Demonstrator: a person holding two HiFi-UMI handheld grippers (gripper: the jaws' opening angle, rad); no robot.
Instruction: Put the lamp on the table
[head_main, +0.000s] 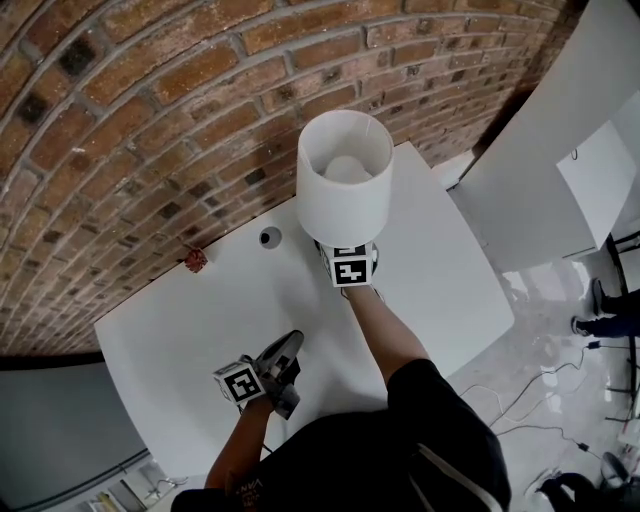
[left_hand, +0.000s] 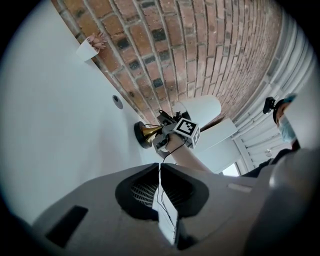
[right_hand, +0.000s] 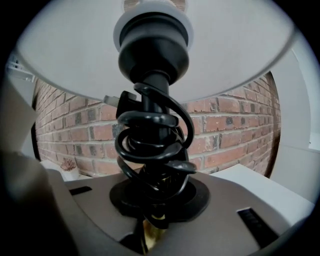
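The lamp has a white drum shade, a brass stem and a round black base. It stands upright over the far side of the white table. I cannot tell whether the base touches the table. My right gripper is shut on the stem, just below the black cord wound around it. The shade fills the top of the right gripper view. My left gripper hovers above the table's near part, apart from the lamp. It is shut with nothing between its jaws.
A brick wall runs along the table's far edge. A small potted succulent and a round cable hole lie near it, left of the lamp. White cabinets and floor cables are at right. Another person stands nearby.
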